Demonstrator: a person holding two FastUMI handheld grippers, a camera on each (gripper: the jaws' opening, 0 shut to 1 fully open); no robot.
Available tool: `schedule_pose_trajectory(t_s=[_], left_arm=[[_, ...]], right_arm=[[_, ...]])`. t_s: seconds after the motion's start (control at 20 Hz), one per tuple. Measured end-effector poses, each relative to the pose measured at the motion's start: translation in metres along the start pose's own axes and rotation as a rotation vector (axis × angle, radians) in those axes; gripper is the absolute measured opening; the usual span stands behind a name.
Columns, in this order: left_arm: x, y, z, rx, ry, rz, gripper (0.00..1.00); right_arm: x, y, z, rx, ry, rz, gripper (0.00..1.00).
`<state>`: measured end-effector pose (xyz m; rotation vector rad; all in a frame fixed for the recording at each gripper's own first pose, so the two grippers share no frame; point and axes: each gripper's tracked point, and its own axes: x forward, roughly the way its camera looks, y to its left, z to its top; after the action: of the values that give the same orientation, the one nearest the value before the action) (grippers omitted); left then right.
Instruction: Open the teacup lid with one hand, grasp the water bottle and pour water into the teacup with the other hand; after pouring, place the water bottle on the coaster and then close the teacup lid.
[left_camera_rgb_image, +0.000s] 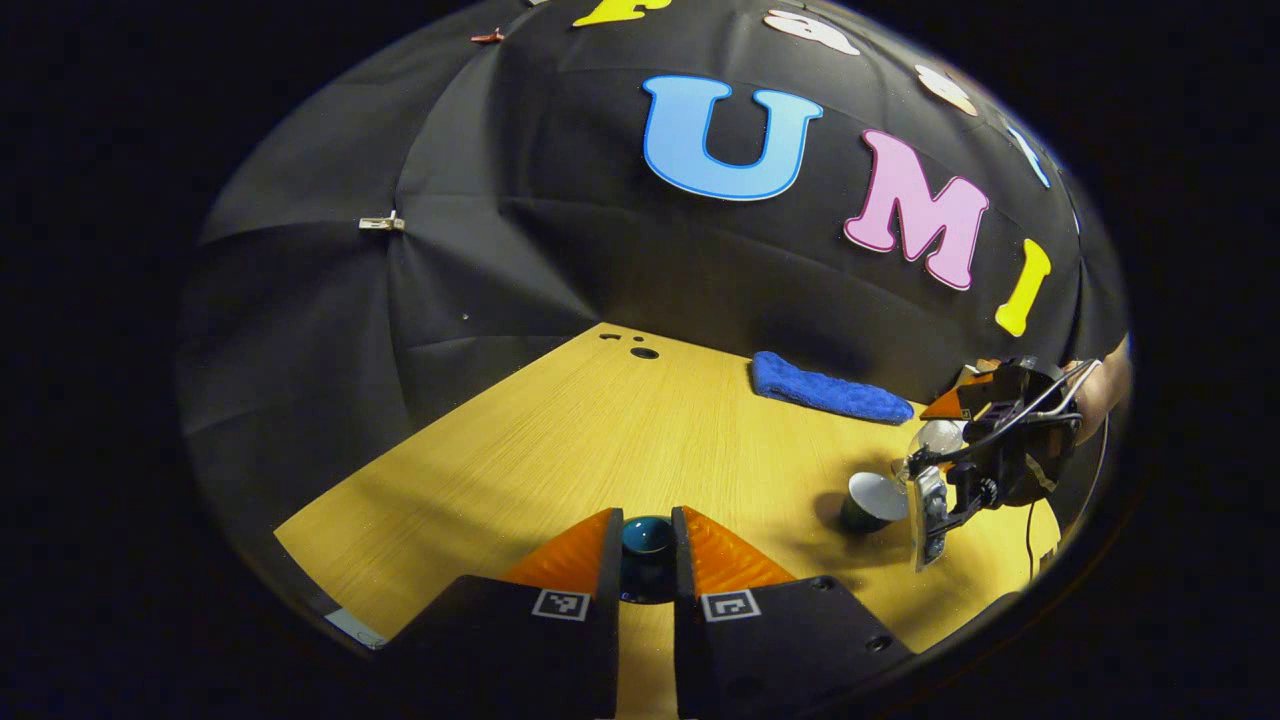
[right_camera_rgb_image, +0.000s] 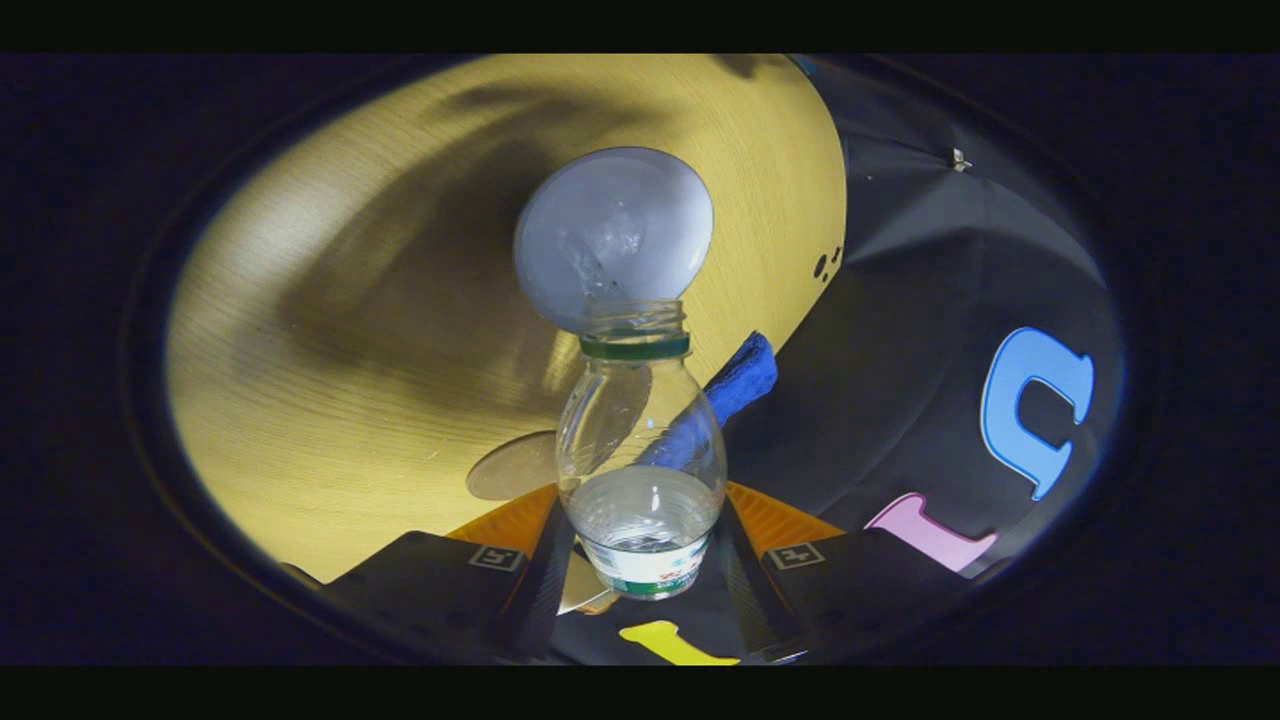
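left gripper (left_camera_rgb_image: 645, 560) is holding the dark teal teacup lid (left_camera_rgb_image: 646, 540), jaws closing on its knob from both sides, low over the near edge of the wooden bench (left_camera_rgb_image: 560, 440). far right, the right gripper (right_camera_rgb_image: 640, 560) is clamping the clear water bottle (right_camera_rgb_image: 640, 440) by its lower body and tipping it, the uncapped mouth sitting right over the open teacup (right_camera_rgb_image: 612, 235), water running in. the teacup is standing on the bench's right side. a round coaster (right_camera_rgb_image: 512, 468) is lying near the bottle, and a blue cloth (left_camera_rgb_image: 828, 392) is resting by the far wall.
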<state>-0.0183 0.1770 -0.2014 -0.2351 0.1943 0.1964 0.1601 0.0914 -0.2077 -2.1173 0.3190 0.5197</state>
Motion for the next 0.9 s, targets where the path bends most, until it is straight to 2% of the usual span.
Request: schedule_pose_trajectory(t_s=[0.05, 0.35, 0.4, 0.5, 0.7, 0.8, 0.9], left_arm=[[0.000, -0.001, 0.000, 0.002, 0.000, -0.003, 0.27], [-0.002, -0.006, 0.005, 0.016, -0.009, -0.012, 0.29], [-0.002, -0.006, 0.004, 0.018, -0.010, -0.011, 0.23], [-0.002, -0.004, 0.004, 0.019, -0.010, -0.008, 0.27], [-0.007, -0.002, 0.000, 0.015, -0.008, 0.001, 0.23], [-0.009, 0.002, 0.000, 0.049, -0.020, 0.028, 0.26], [-0.014, -0.005, 0.002, 0.080, -0.033, 0.019, 0.26]], right_arm=[[0.000, 0.000, 0.001, -0.002, -0.003, -0.006, 0.72], [-0.004, -0.011, 0.006, -0.065, -0.015, -0.036, 0.72], [-0.005, -0.012, 0.008, -0.075, -0.018, -0.042, 0.72], [-0.003, -0.015, 0.008, -0.092, -0.023, -0.051, 0.72], [-0.002, -0.018, 0.007, -0.112, -0.026, -0.059, 0.72], [-0.002, -0.020, 0.007, -0.123, -0.026, -0.067, 0.72], [-0.003, -0.021, 0.007, -0.136, -0.022, -0.069, 0.72]])
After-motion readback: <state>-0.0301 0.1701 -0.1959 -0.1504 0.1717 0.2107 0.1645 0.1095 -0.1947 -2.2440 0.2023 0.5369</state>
